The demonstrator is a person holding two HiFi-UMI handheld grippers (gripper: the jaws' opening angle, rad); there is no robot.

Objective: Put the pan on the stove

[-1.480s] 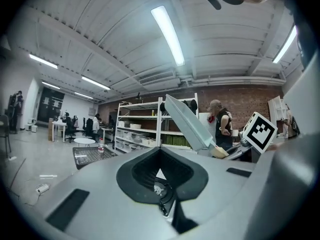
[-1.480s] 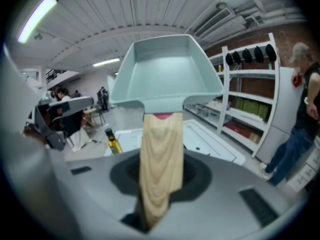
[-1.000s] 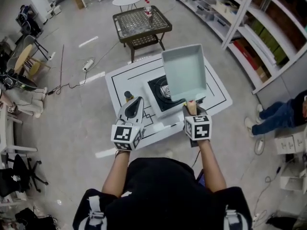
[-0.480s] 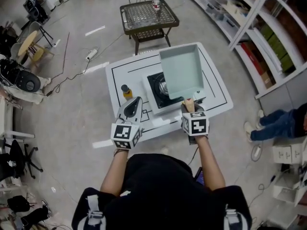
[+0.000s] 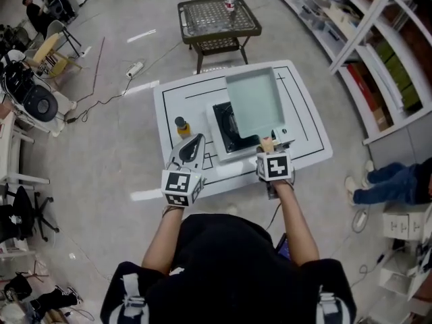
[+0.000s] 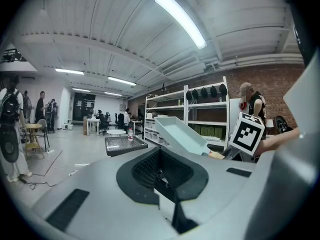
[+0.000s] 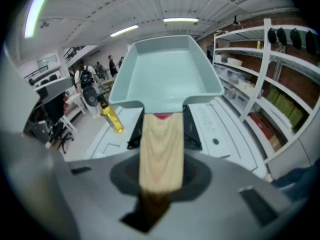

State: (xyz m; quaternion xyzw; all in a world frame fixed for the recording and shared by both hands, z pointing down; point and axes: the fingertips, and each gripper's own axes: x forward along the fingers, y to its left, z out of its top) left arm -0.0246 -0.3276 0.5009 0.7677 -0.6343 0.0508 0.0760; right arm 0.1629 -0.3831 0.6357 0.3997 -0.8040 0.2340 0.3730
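Note:
A pale green square pan [image 5: 255,103] with a light wooden handle [image 5: 267,144] hangs tilted over the right side of the stove [image 5: 217,135], whose black burner [image 5: 226,121] shows at the pan's left edge. My right gripper [image 5: 268,151] is shut on the handle [image 7: 160,154], and the pan [image 7: 165,74] fills the right gripper view ahead of the jaws. My left gripper [image 5: 194,142] hovers at the table's front left of the stove, shut and holding nothing. The left gripper view shows the pan [image 6: 180,133] raised at the right.
The stove stands on a low white table [image 5: 307,130] with black lines. A yellow bottle [image 5: 181,125] stands left of the stove. A mesh-top coffee table [image 5: 217,17] lies beyond, shelves [image 5: 378,52] line the right, and a person's legs [image 5: 388,181] rest on the floor at right.
The pan looks smaller and lower over the stove than before. Both grippers keep their places at the table's front edge while the head view has shifted.

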